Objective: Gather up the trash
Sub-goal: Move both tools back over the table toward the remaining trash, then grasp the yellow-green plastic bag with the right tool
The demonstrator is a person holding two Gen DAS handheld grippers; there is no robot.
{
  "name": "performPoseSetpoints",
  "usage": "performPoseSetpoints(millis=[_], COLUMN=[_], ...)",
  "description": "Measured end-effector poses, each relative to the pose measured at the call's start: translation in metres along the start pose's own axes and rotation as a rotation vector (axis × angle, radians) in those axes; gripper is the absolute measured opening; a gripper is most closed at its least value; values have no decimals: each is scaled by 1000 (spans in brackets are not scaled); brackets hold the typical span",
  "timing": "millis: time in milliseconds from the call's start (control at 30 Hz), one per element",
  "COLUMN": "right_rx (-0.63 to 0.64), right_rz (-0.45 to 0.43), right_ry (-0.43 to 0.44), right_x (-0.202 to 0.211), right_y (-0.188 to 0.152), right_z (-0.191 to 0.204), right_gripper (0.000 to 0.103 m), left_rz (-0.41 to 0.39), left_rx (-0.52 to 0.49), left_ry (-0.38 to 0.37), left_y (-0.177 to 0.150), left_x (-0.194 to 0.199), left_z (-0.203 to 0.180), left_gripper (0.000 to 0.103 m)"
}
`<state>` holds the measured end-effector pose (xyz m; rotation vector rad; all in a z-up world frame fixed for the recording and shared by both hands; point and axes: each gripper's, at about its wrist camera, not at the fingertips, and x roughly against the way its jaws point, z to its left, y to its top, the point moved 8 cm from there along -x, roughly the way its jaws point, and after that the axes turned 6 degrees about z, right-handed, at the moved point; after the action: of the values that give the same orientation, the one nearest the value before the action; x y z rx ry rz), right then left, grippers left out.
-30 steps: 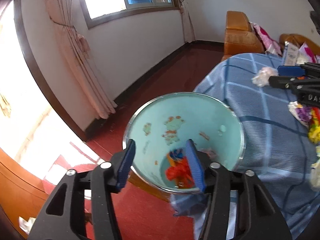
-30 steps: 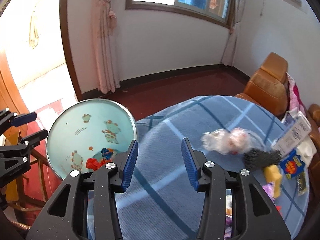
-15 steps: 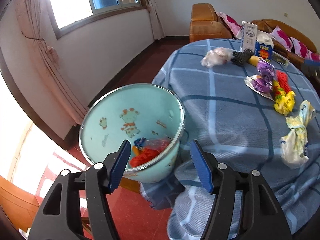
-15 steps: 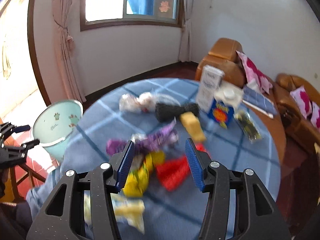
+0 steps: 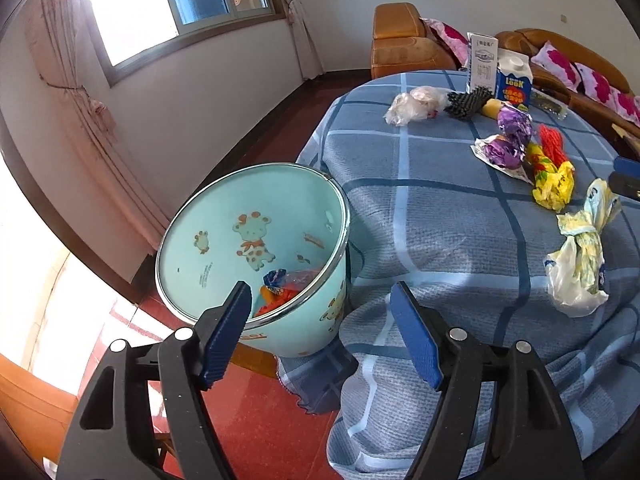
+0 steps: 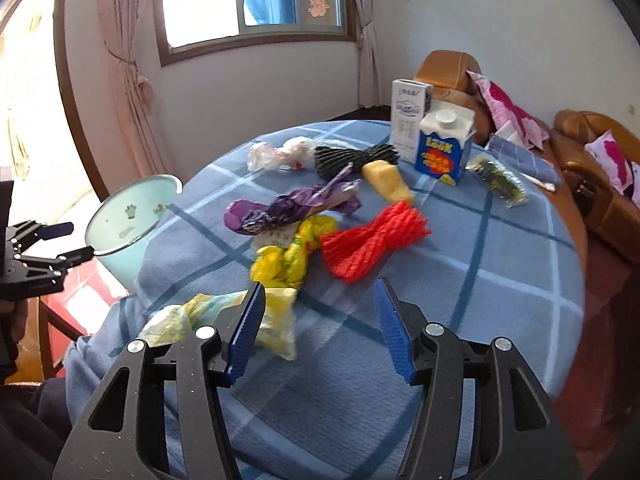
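Teal bin (image 5: 256, 236), part-filled, stands just left of tablecloth (image 6: 480, 248) edge w/ left gripper (image 5: 320, 316) released beside it; right gripper (image 6: 318, 322) released over nearest pale-yellow bag (image 6: 224, 316): pickup step; next, descend, clamp, carry to bin.

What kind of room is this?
Probably a home living room: a leather sofa with pink cushions, a curtained window, and a round table under a blue checked cloth.
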<state>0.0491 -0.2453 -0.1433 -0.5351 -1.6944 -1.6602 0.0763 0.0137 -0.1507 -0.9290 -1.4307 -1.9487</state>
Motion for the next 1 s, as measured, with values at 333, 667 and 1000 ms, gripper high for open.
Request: performPoseSetpoints(millis=[333, 667, 1000], right_rx=[27, 42, -97], right_rz=[134, 165, -29], right_ry=[73, 111, 57], right_x=[-32, -40, 37], right_y=[-20, -27, -3], right_z=[15, 22, -29], right_gripper=[40, 14, 10], left_rz=[18, 8, -52], left_rx=[2, 15, -9], left_ry=[-2, -6, -77], left_y=[-3, 3, 45], left_x=[-6, -3, 5], left_z=[1, 4, -35], left_gripper=[71, 71, 71])
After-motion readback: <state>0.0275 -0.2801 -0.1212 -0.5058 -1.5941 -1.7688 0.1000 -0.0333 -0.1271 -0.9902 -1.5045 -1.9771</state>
